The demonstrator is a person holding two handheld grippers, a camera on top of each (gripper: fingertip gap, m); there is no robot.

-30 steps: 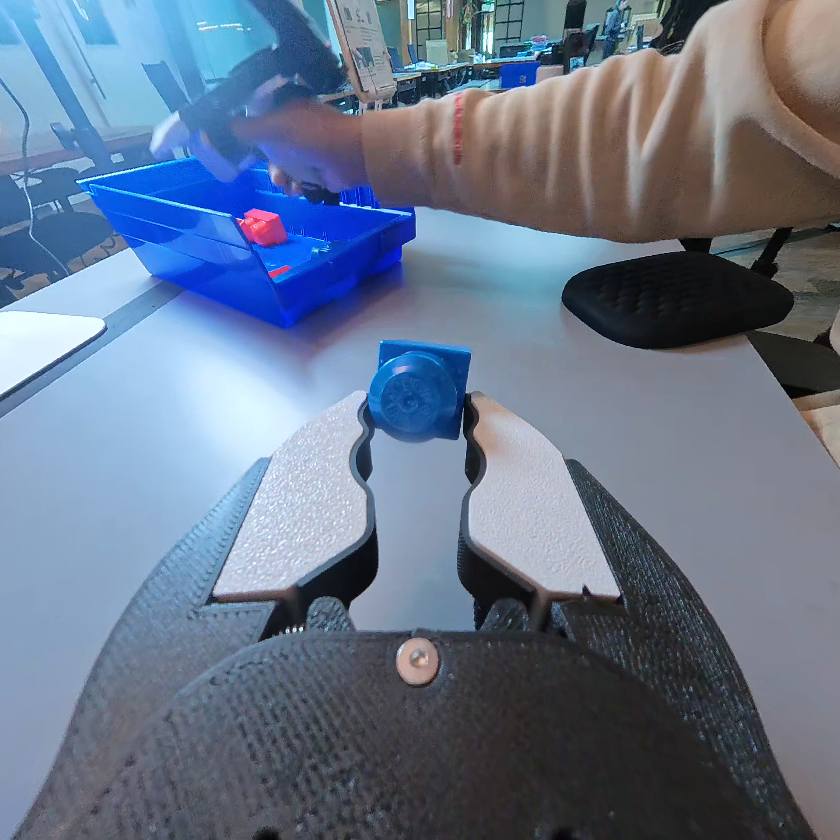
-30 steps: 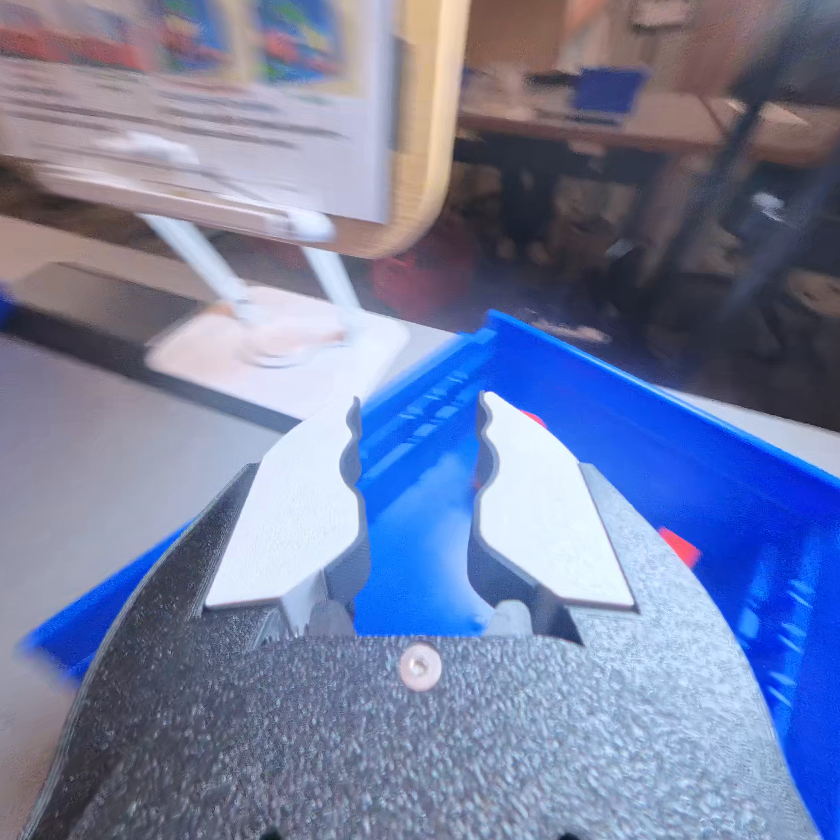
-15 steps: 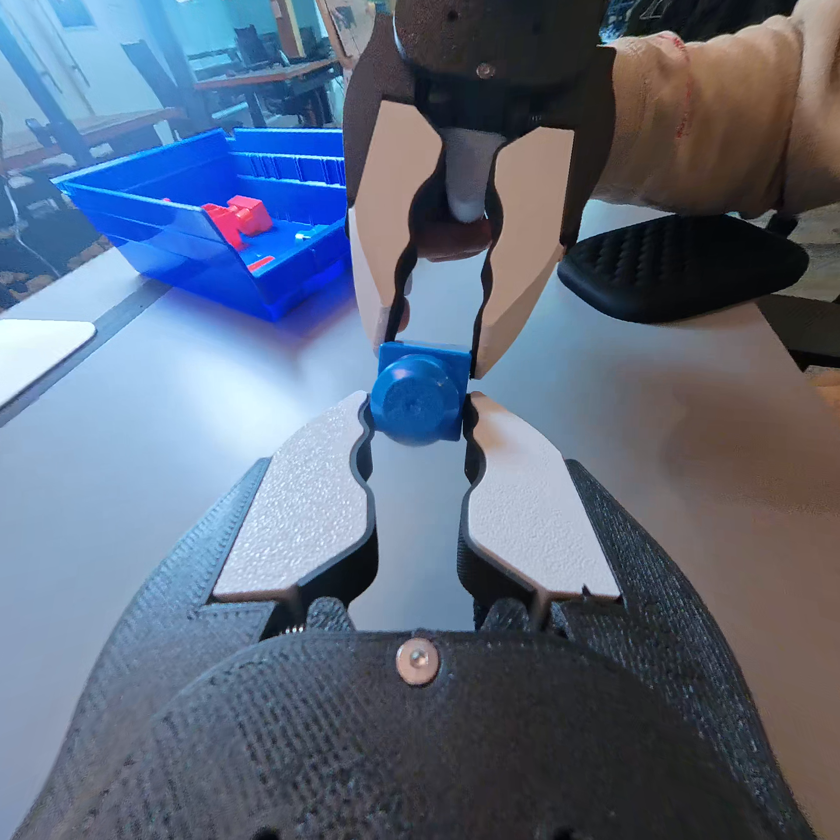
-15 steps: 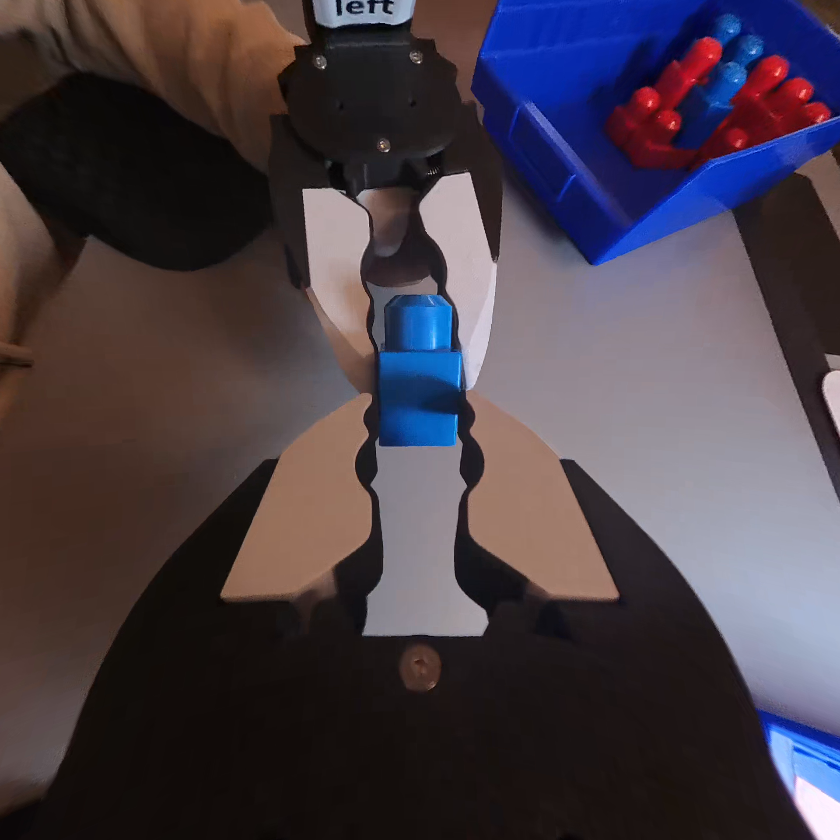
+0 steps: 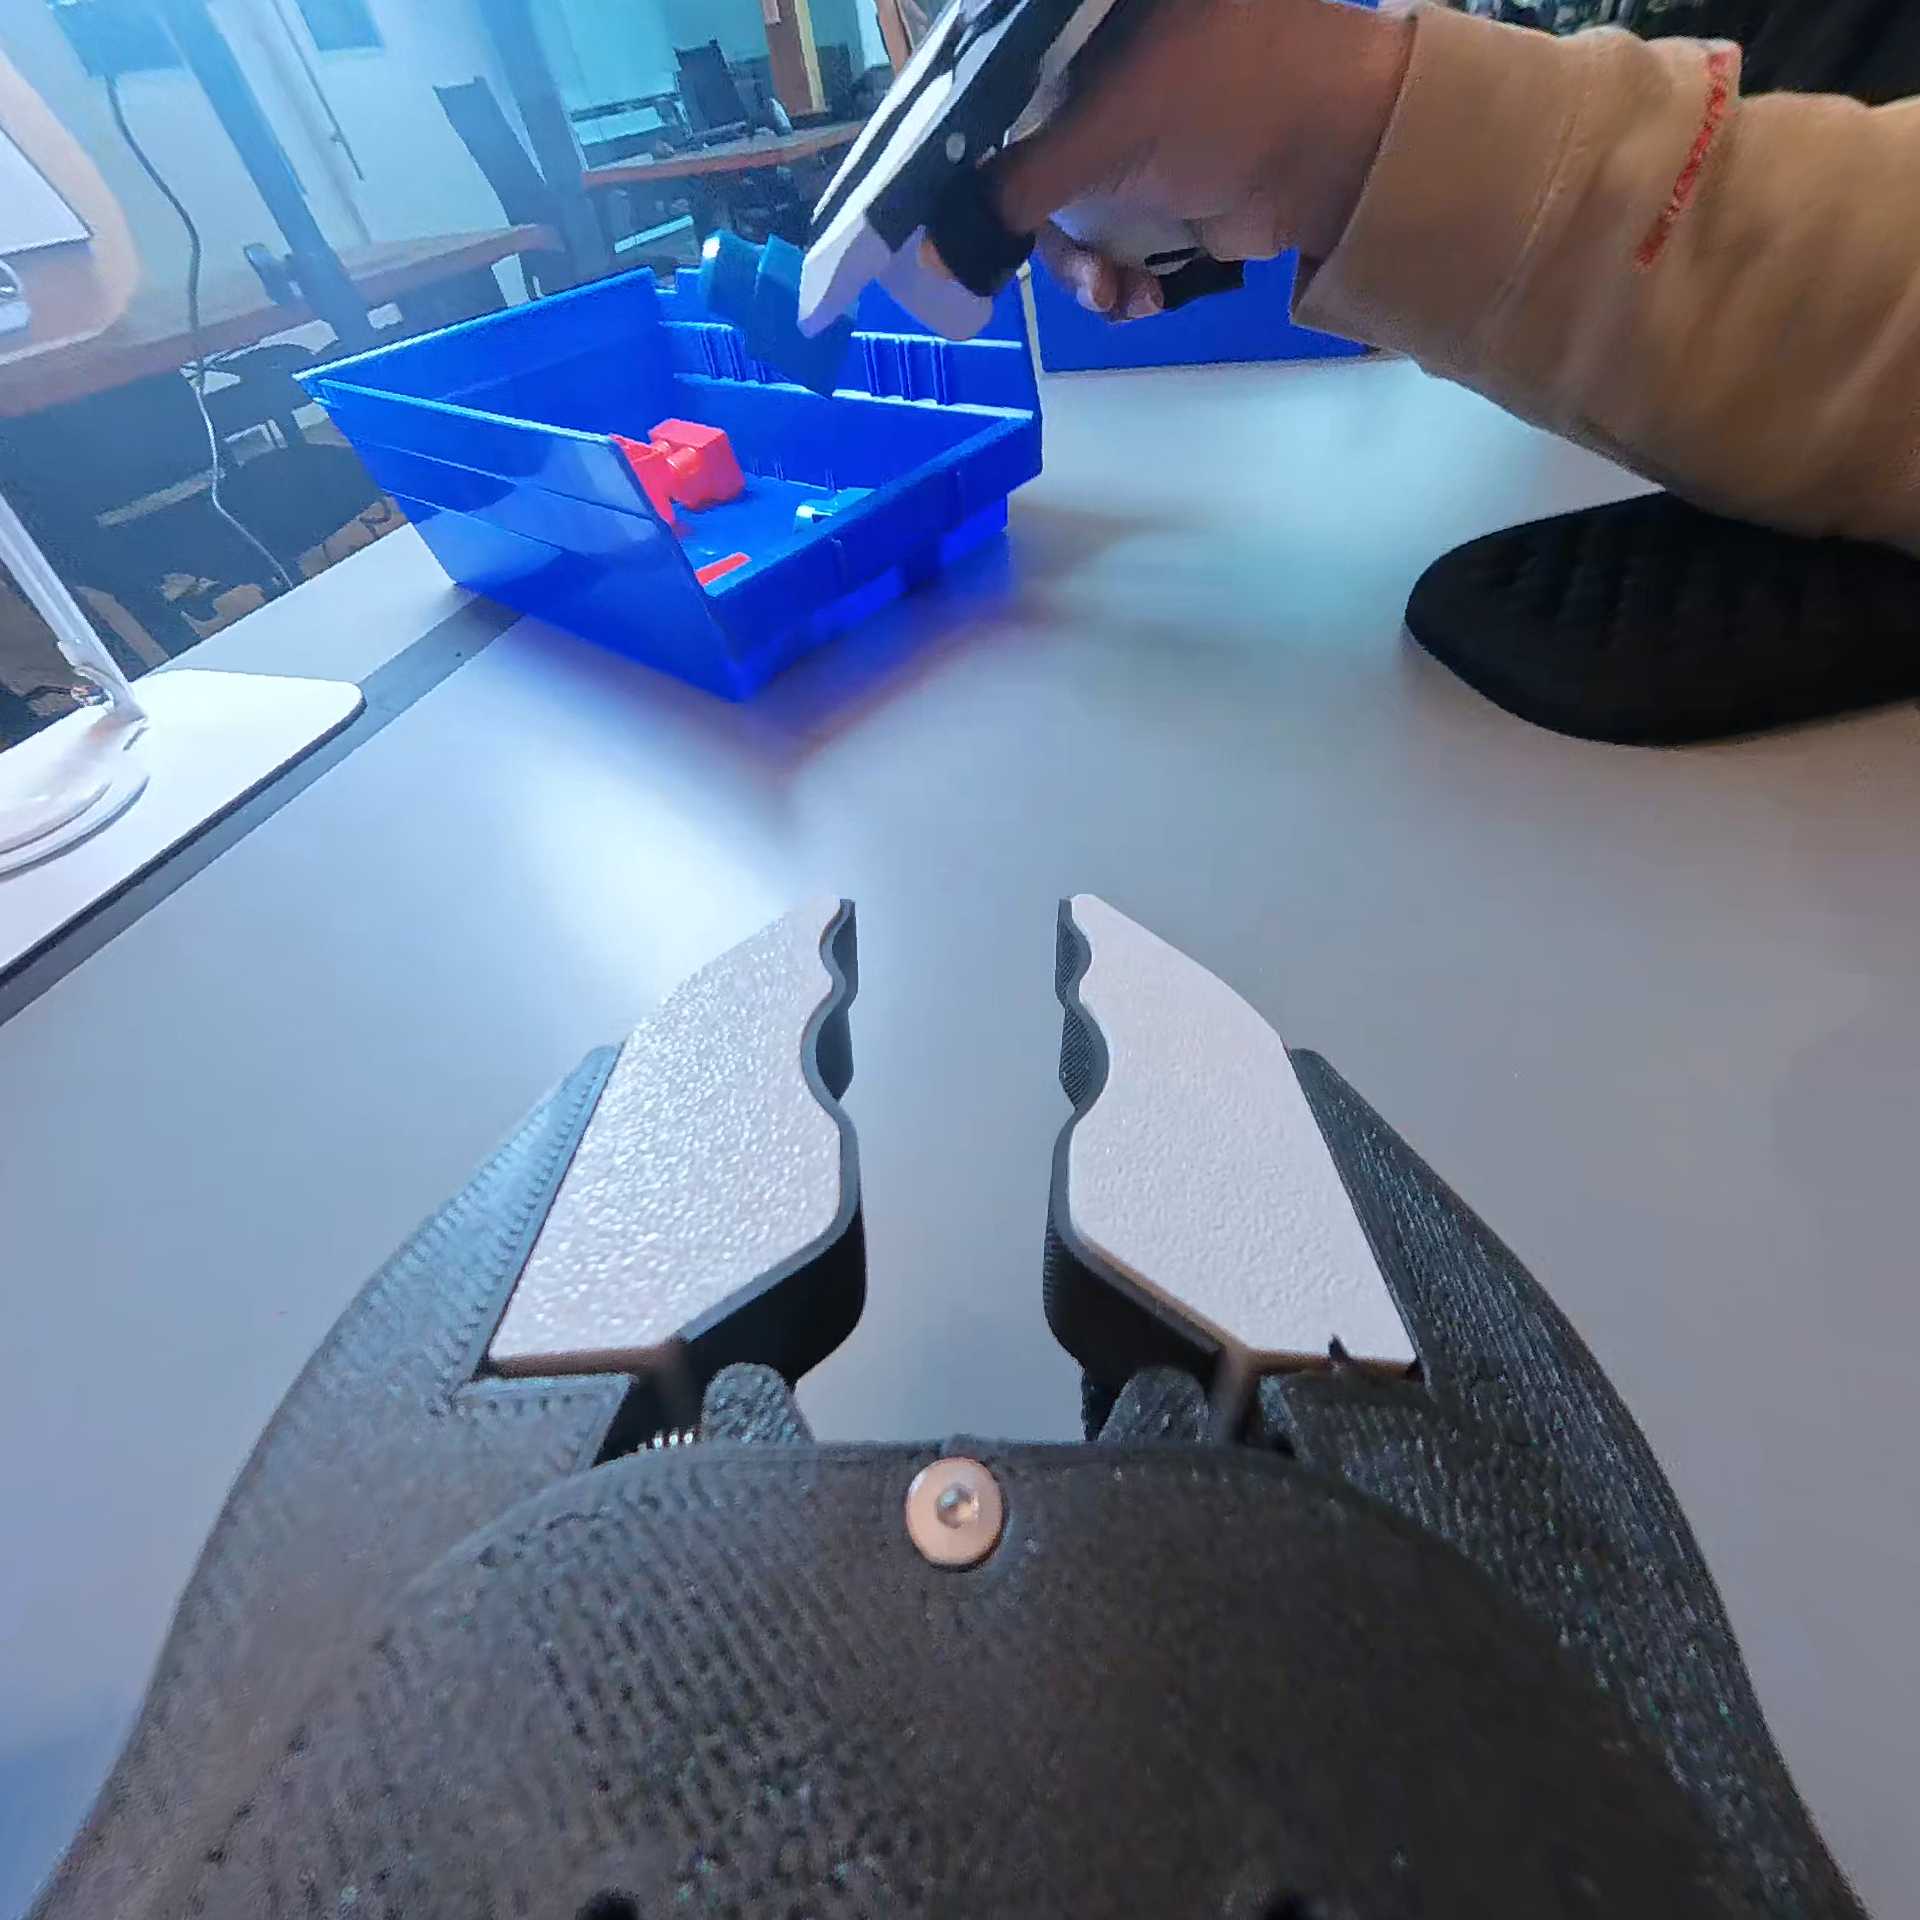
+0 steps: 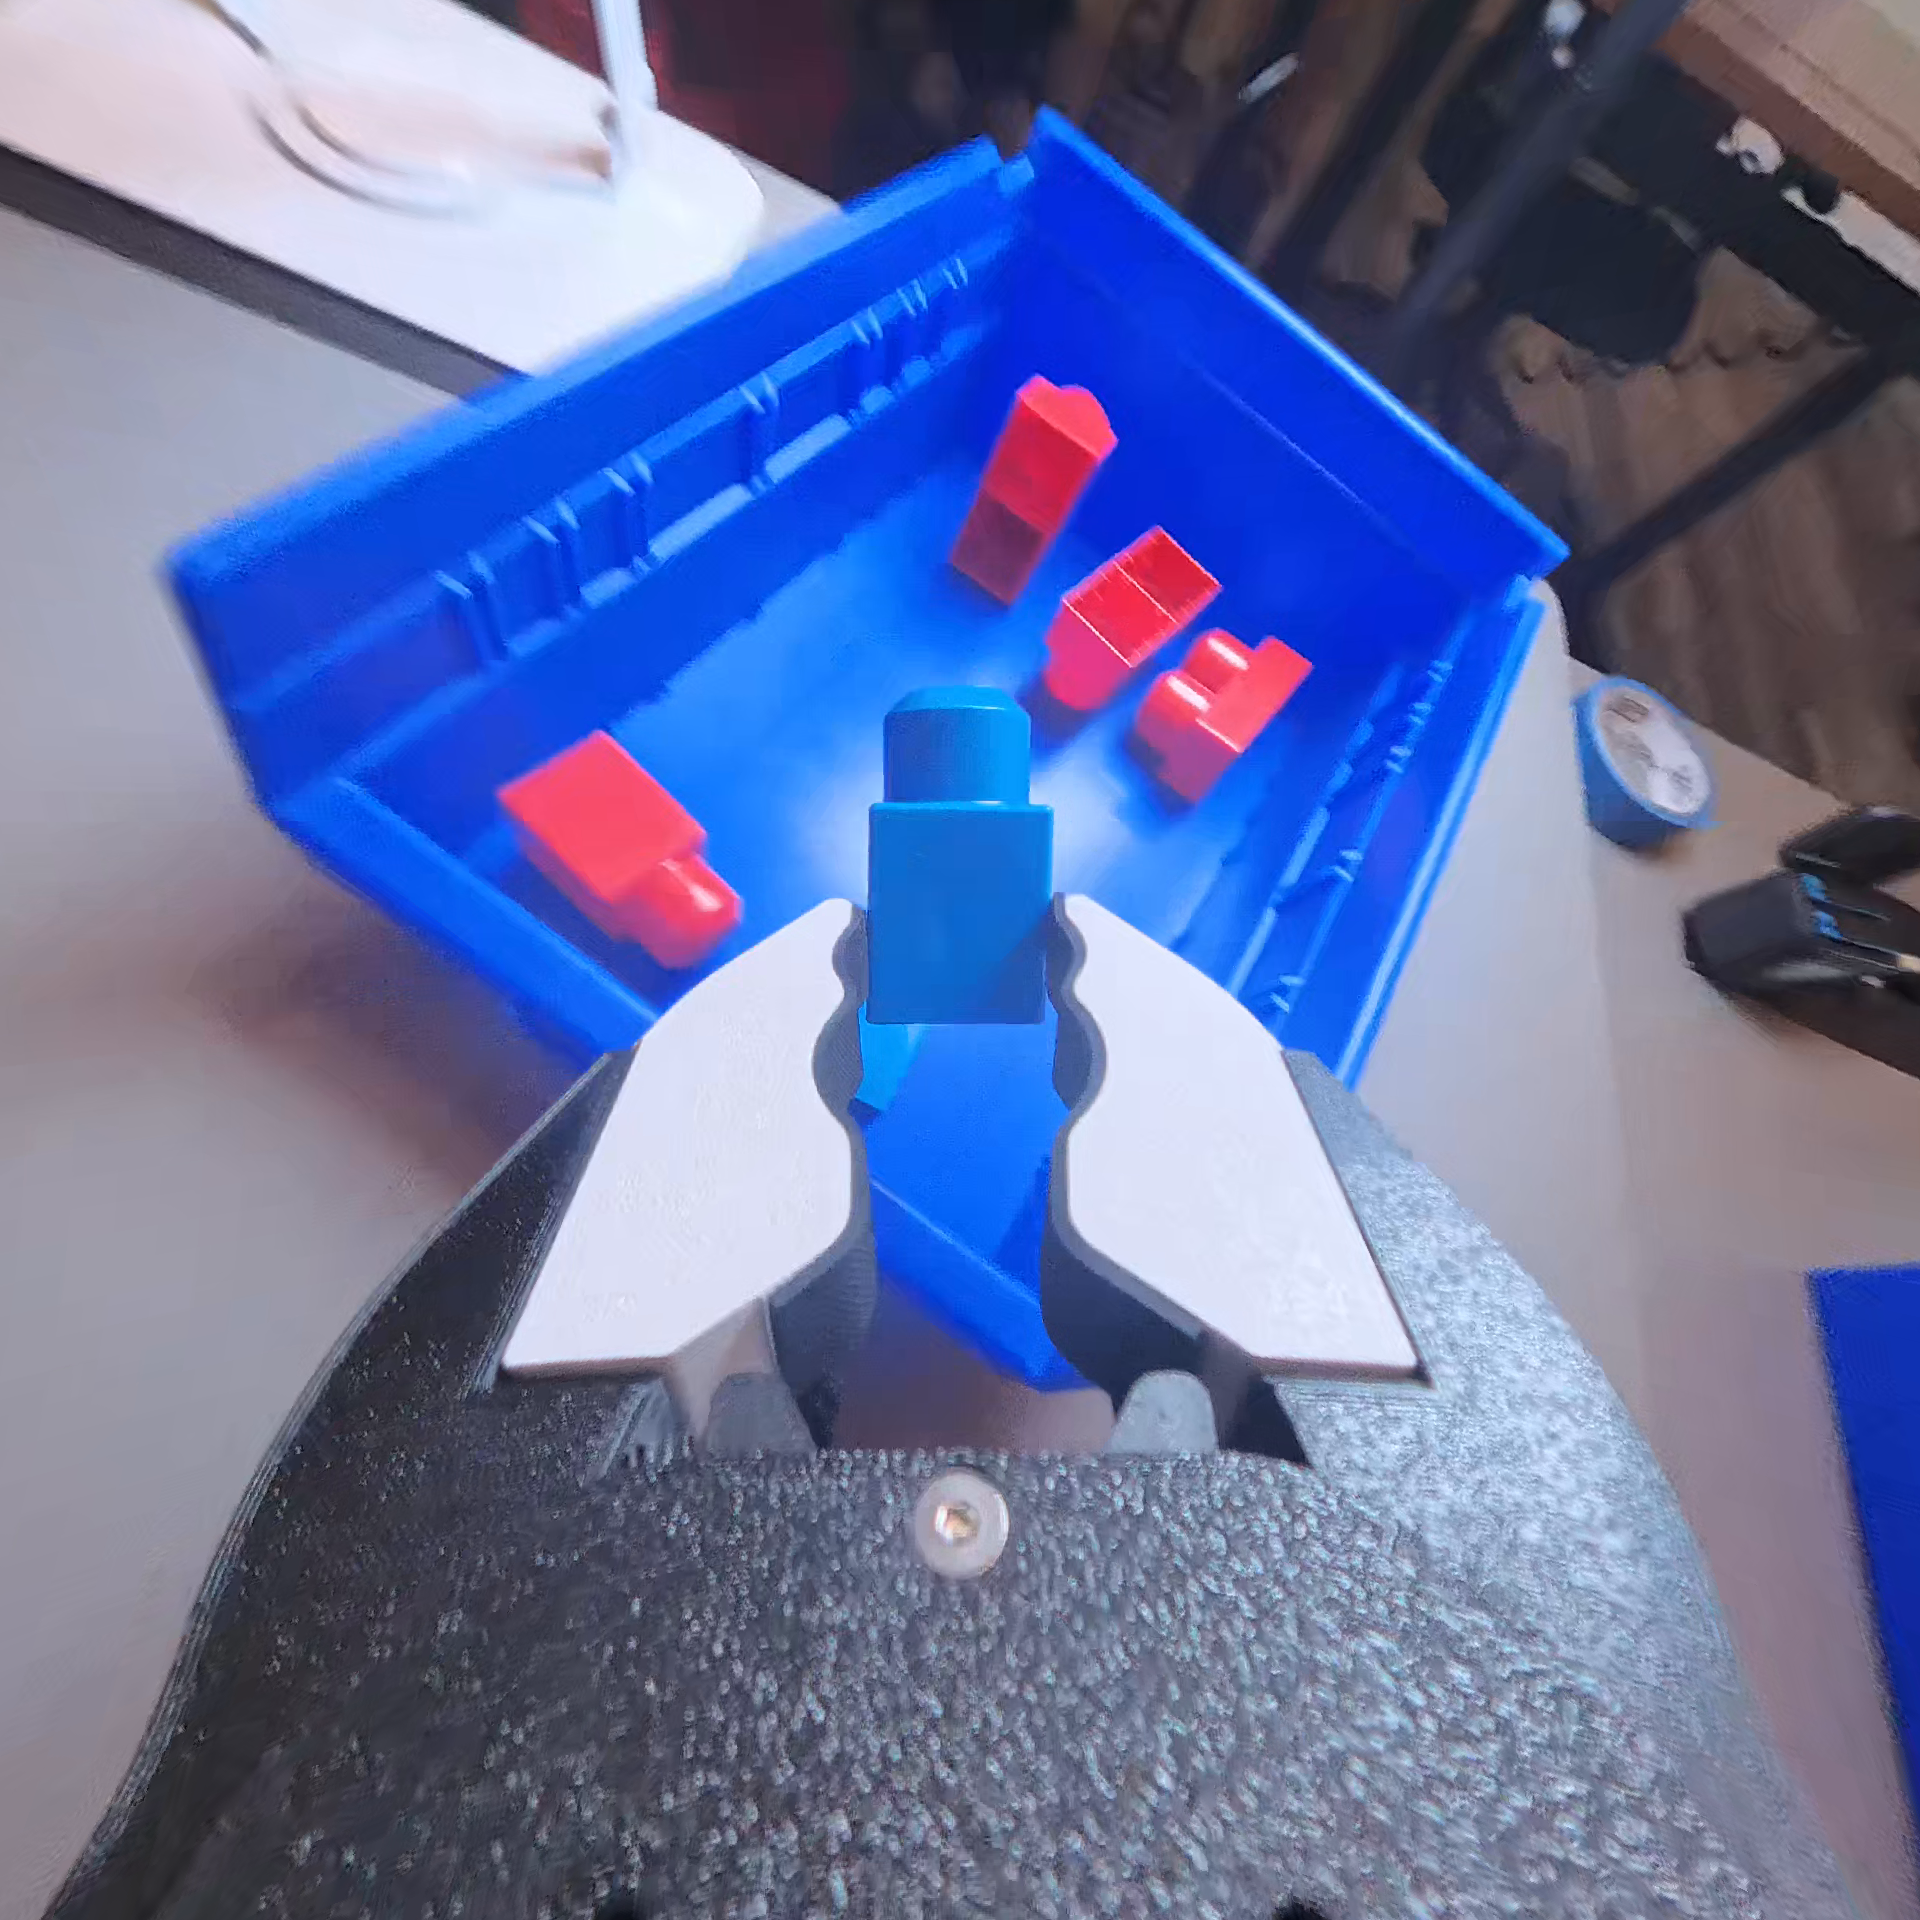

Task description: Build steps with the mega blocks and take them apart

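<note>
Right, I've got the right gripper (image 6: 958, 961) with its white fingers clamped on the flat sides of a small blue plastic single-stud mega block (image 6: 956, 883), stud pointing away from the camera, and I'm holding it in the air above the open blue plastic storage bin (image 6: 727, 436). I grip it low on the square body so the stud stays free and the block can drop cleanly once I let go. Down in the bin lie several red plastic mega blocks (image 6: 613, 831), scattered and tipped on their sides, which tells me I'm in the taking-apart half, returning pieces one at a time. My left gripper (image 5: 956, 914) sits low over the pale grey tabletop (image 5: 1351, 883), well apart from the bin, fingers apart with nothing between them; I keep it parked there out of the right one's way. From the left wrist view I can see the block hanging over the bin's far half, clear of the rim. My next move, I reckon, is to release over a bare patch of floor, not onto the red ones, or it may bounce out.
</note>
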